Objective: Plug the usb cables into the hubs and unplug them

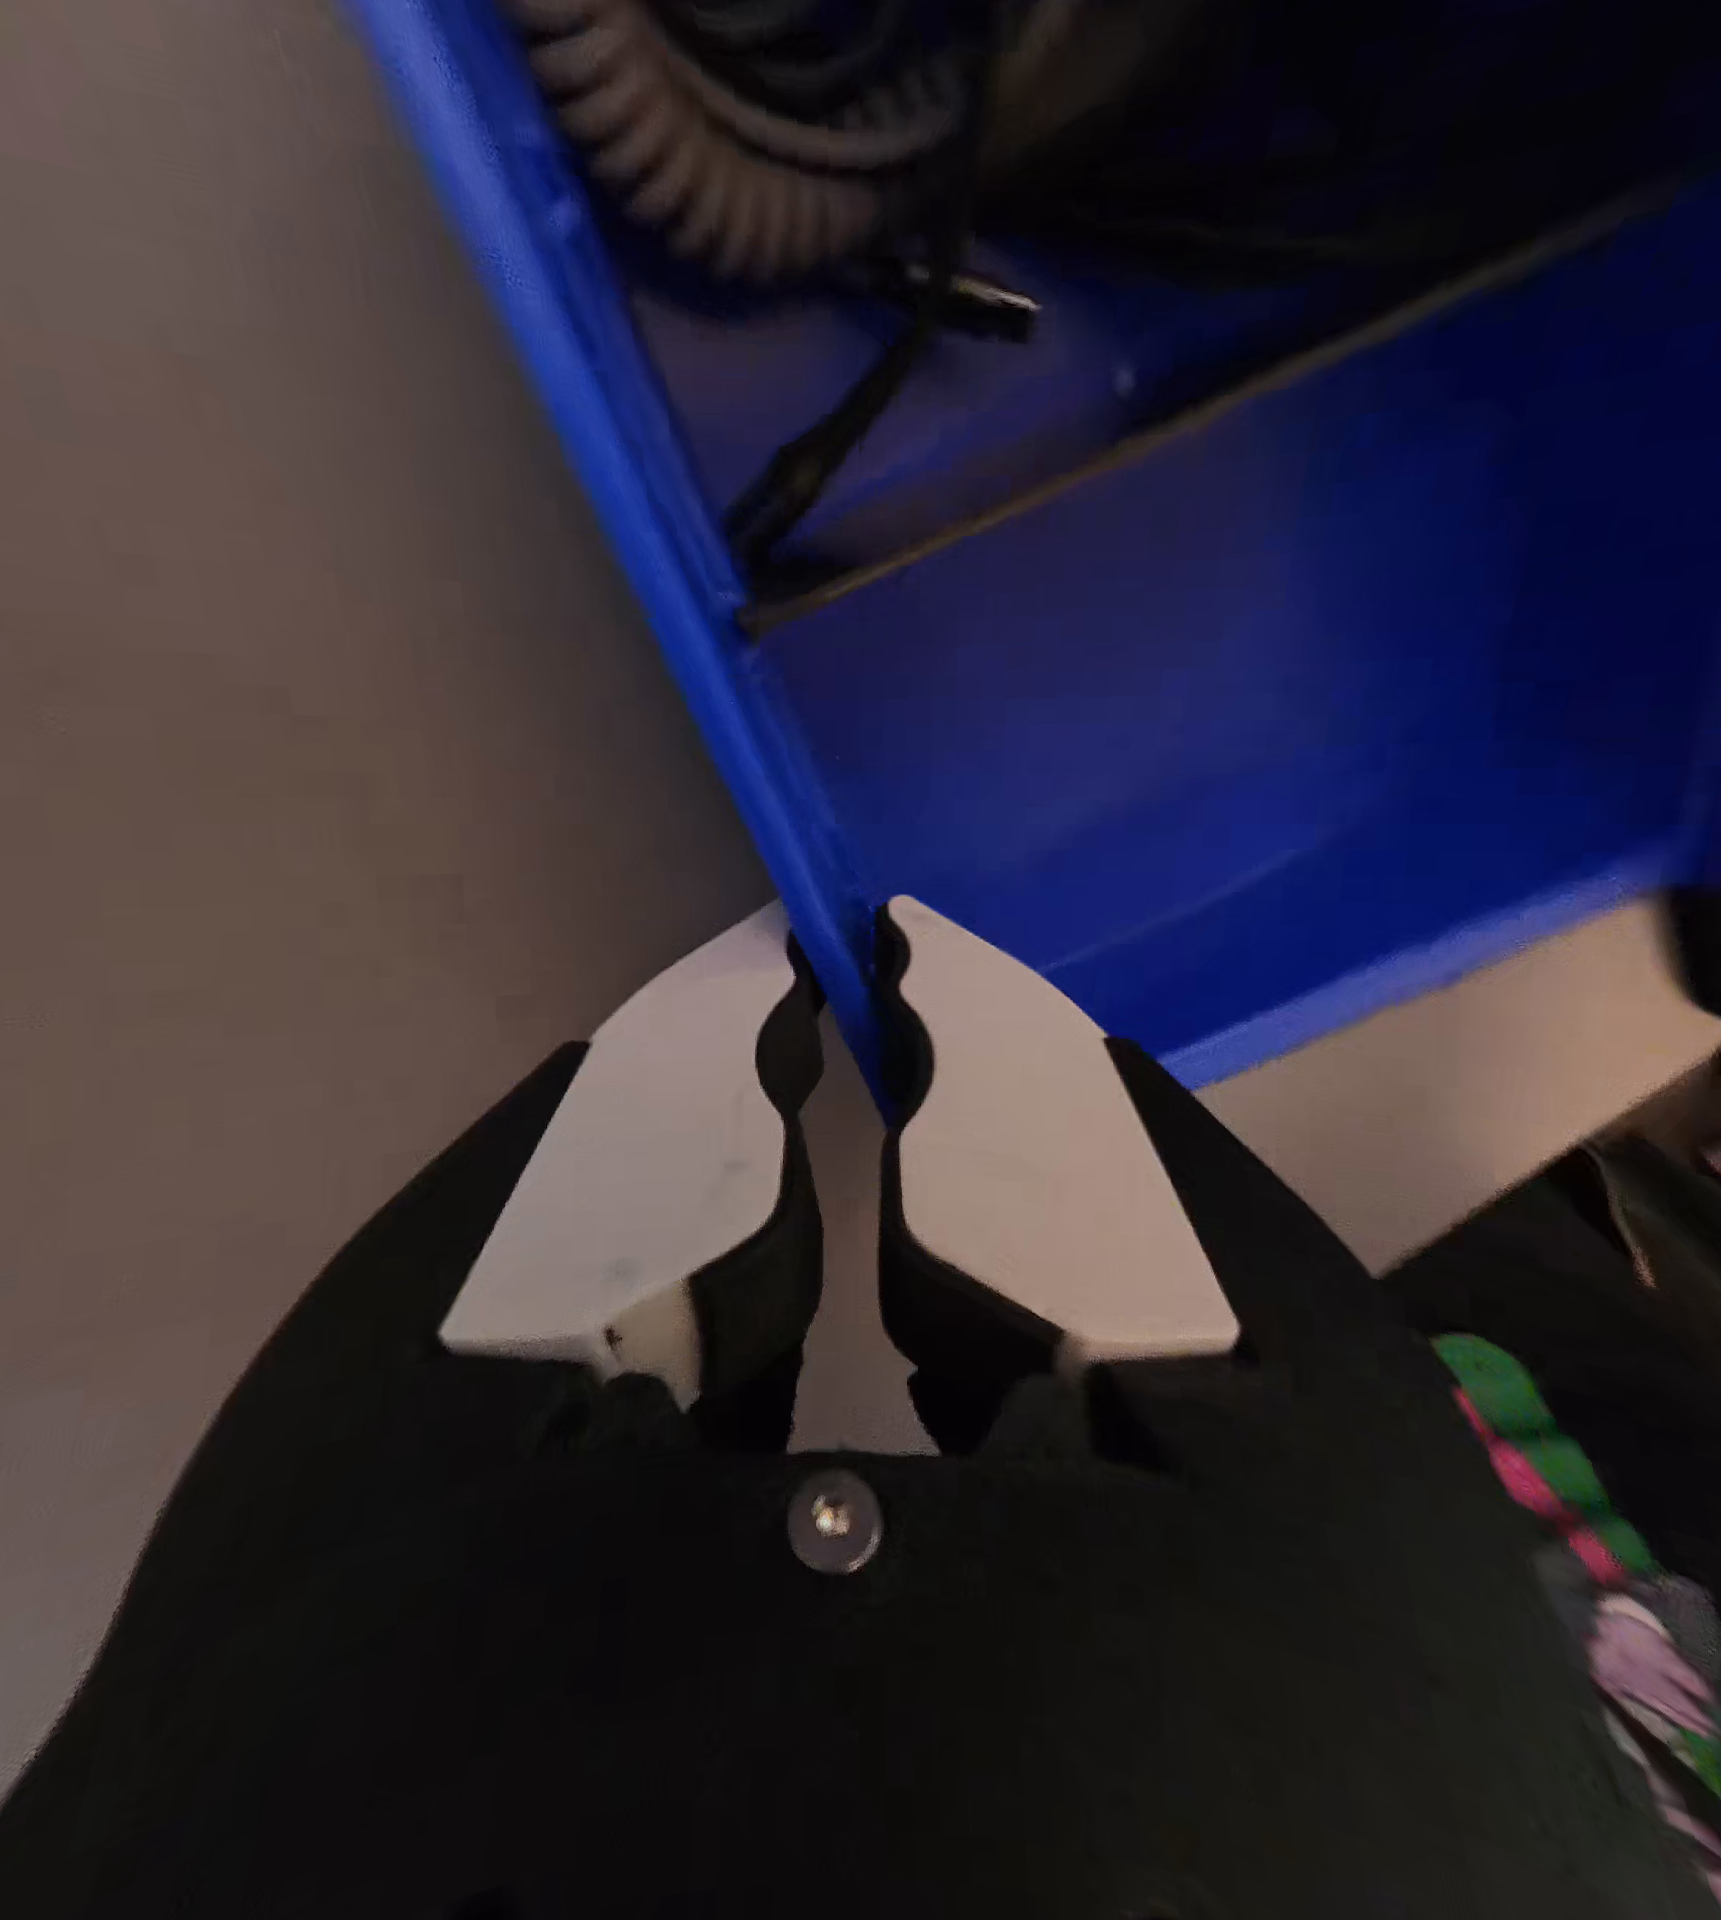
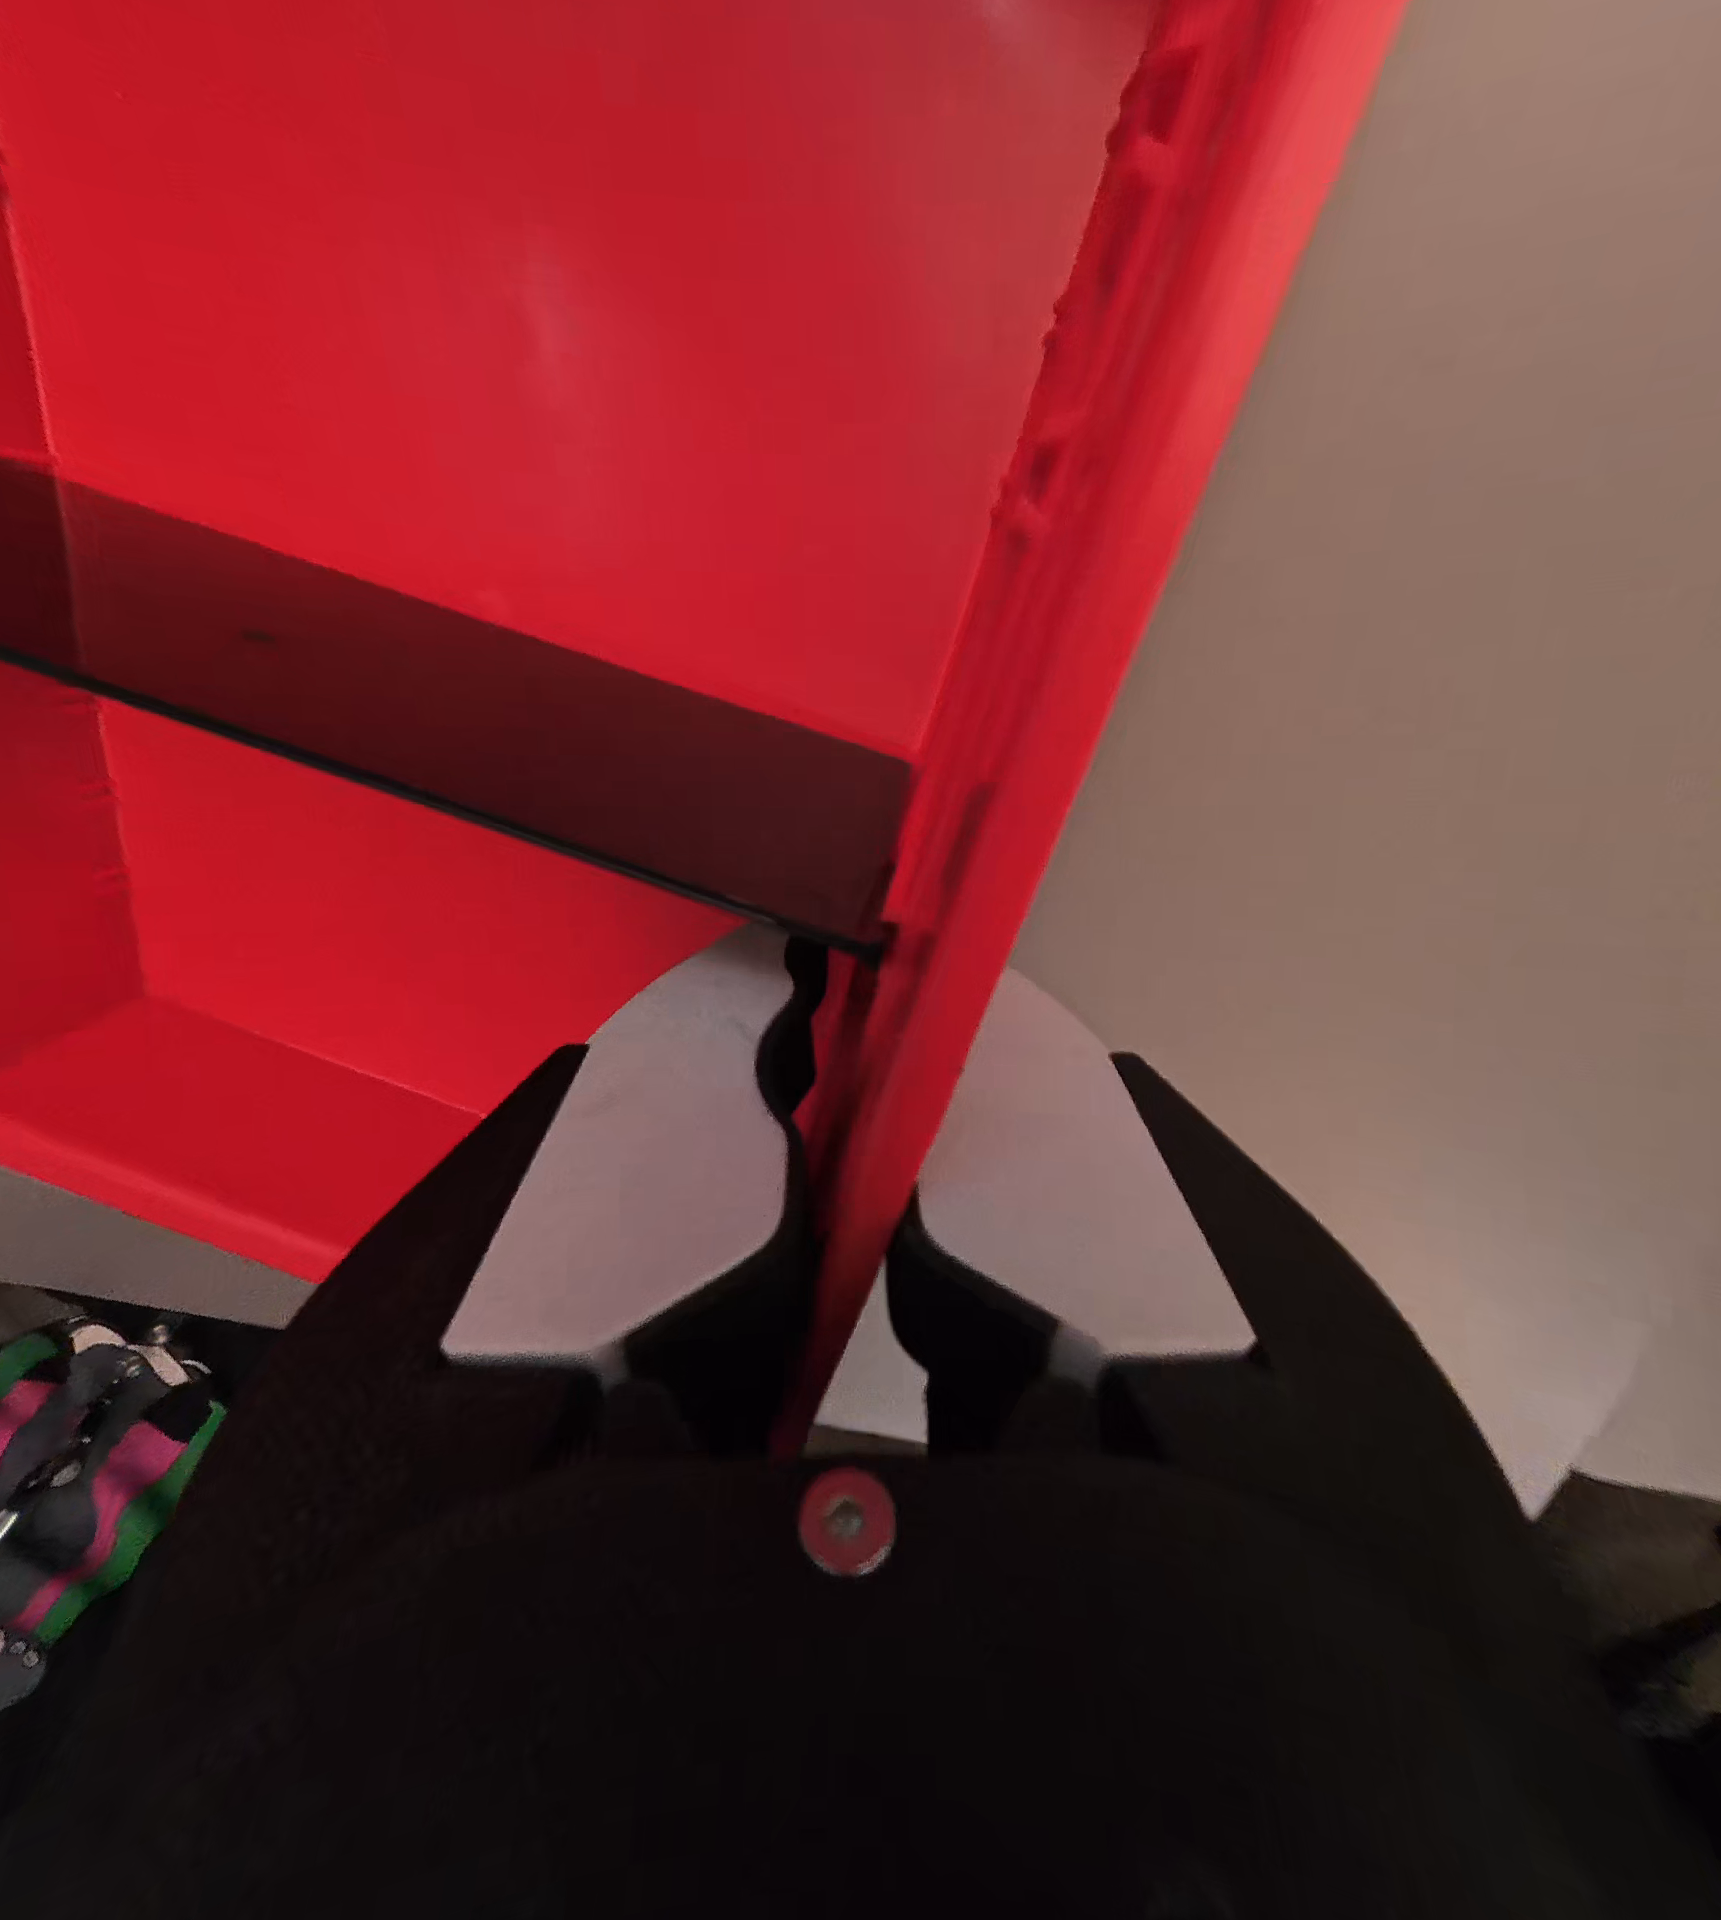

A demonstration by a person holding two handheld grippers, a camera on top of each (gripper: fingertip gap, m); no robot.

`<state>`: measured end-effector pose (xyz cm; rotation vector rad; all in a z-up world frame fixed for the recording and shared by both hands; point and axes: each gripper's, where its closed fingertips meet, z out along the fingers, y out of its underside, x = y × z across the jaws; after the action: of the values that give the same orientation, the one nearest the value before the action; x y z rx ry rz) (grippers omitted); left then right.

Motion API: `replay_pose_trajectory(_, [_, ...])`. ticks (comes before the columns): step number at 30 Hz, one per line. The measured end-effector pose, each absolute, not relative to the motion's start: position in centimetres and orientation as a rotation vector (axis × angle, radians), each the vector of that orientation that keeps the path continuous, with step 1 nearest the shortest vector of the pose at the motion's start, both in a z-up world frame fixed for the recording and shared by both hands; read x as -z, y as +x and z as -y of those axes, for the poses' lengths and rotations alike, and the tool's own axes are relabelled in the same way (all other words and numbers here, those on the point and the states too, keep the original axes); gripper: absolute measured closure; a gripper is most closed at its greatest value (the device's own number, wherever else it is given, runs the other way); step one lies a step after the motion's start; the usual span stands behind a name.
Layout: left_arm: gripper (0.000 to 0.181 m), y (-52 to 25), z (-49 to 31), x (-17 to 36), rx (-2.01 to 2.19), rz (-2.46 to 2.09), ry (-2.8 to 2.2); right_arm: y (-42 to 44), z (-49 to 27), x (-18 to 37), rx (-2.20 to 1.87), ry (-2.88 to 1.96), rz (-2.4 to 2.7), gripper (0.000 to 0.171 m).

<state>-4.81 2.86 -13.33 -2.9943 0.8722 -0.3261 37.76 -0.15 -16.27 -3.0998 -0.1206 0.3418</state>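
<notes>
Only the left tool view shows cables.

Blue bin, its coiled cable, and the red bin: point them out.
blue bin (image 1: 1303,748): left wrist view, inner wall.
coiled cable (image 1: 690,177): left wrist view, coil's middle.
red bin (image 2: 482,312): right wrist view, inner wall.

A plain beige tabletop fills the background under dim, warm light; darker floor lies beyond its edge.
</notes>
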Motion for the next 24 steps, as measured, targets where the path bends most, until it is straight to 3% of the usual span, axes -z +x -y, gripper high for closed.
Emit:
replay_pose_trajectory(7, [0.175,-19.2,-2.9,13.1,0.420,-0.490,-3.036,26.2,-3.2,17.3,-0.419,-3.035,0.272,0.156])
replay_pose_trajectory(10, [0.174,-26.6,-1.2,13.0,0.417,-0.325,-3.015,23.6,-4.1,17.5,-0.375,-3.021,0.364,0.163])
replay_pose_trajectory(17, [0.175,-39.4,6.9,12.9,0.355,0.007,-3.013,25.7,-4.9,17.4,-0.281,-3.057,0.416,0.166])
replay_pose_trajectory(24, [0.171,-41.5,9.6,12.9,0.472,0.432,-2.839,28.2,-5.1,17.6,-0.340,-3.071,0.317,0.163])
